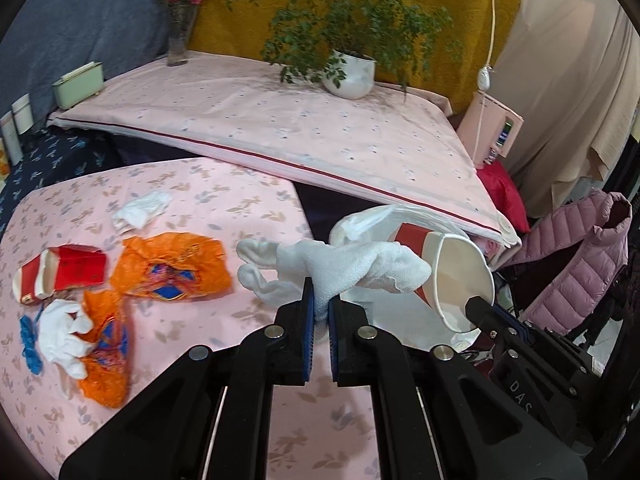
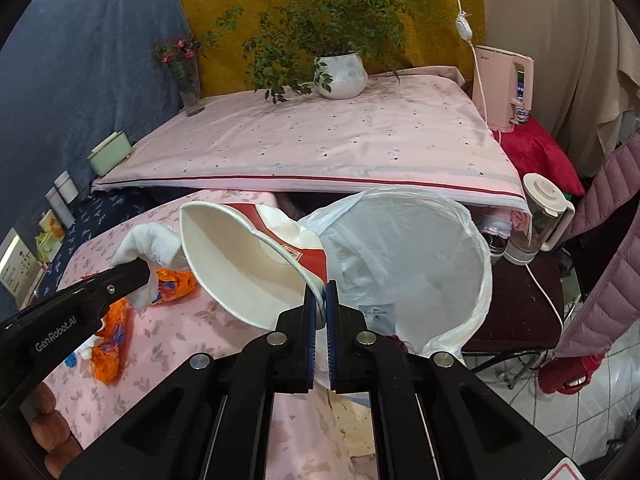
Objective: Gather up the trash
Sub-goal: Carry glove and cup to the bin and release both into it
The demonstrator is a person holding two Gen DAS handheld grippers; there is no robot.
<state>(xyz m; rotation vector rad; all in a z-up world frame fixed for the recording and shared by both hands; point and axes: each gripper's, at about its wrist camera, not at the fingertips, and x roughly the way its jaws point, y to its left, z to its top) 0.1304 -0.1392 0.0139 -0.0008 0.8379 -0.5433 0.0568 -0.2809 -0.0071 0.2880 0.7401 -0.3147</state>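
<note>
My left gripper (image 1: 321, 294) is shut on a crumpled white tissue (image 1: 340, 266) and holds it above the pink table. My right gripper (image 2: 321, 298) is shut on the rim of a squashed red-and-white paper cup (image 2: 248, 268), just left of the white-lined bin (image 2: 404, 264). The cup also shows in the left wrist view (image 1: 452, 280), with the right gripper's fingertip (image 1: 478, 306) on its rim. On the table lie orange wrappers (image 1: 172, 264), a red box (image 1: 60, 274), more white tissues (image 1: 64, 330) and a blue scrap (image 1: 30, 344).
A raised pink-covered board (image 1: 280, 128) holds a potted plant (image 1: 350, 72), a flower vase (image 1: 178, 40) and a green box (image 1: 78, 84). A pink appliance (image 2: 506, 86), a blender jug (image 2: 540, 216) and a pink jacket (image 1: 576, 264) stand at the right.
</note>
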